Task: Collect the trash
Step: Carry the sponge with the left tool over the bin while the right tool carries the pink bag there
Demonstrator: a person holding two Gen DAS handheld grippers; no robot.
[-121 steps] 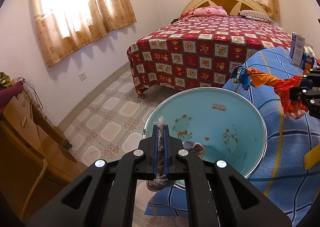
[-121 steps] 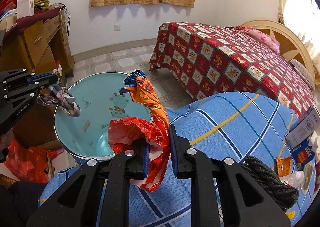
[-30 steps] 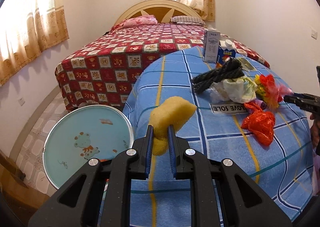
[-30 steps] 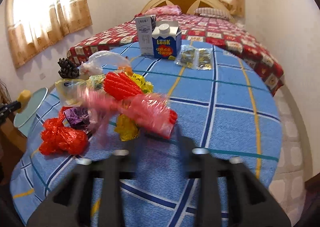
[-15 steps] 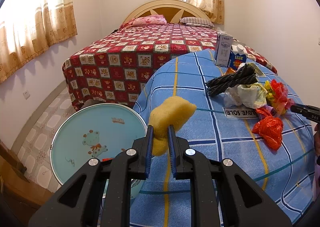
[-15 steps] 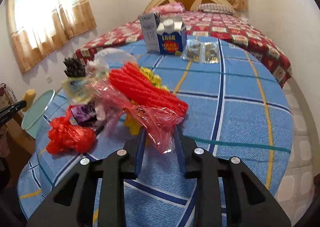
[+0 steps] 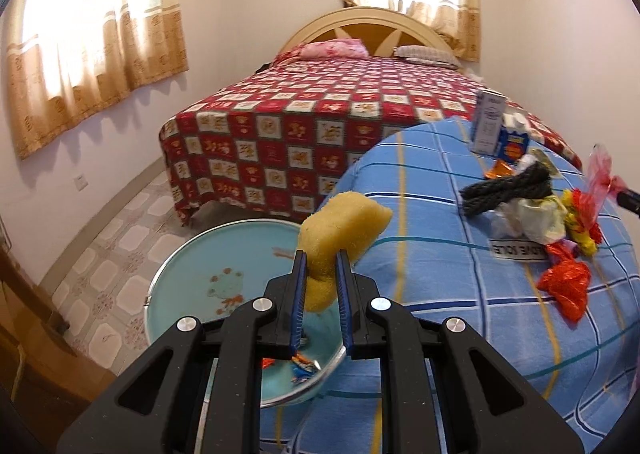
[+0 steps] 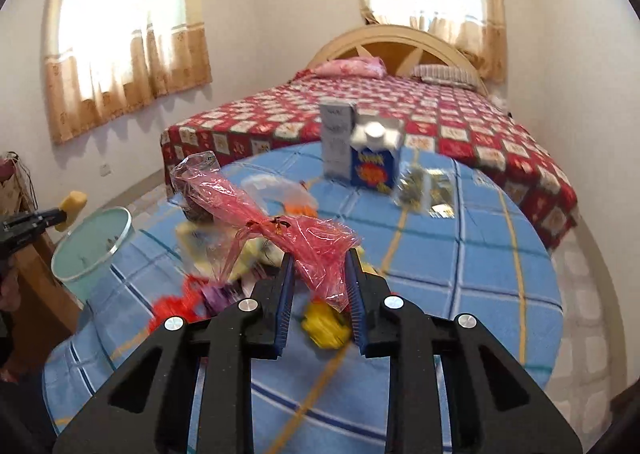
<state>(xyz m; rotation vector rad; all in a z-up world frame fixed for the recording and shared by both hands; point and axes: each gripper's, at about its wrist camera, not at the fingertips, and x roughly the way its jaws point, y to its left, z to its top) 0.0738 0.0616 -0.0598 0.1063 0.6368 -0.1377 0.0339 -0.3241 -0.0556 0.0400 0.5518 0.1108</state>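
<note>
Carton [image 8: 374, 164] reads "Look"; left gripper [image 7: 321, 274] pinches yellow sponge [image 7: 340, 230] — right gripper [image 8: 318, 274] pinches pink wrapper [image 8: 296, 238].

White label strip [image 7: 517, 249], lying flat on the blue checked surface [image 7: 424, 254] among the trash: black capitals seen upside down, roughly "LOVE SOLE"; the first letters are uncertain.

Blue carton [image 8: 375, 163], upright at the far side of the surface: yellow lettering on the front, blurred, not readable.

Tall white box [image 7: 487, 122] beside it: small print, too fine to read.
</note>
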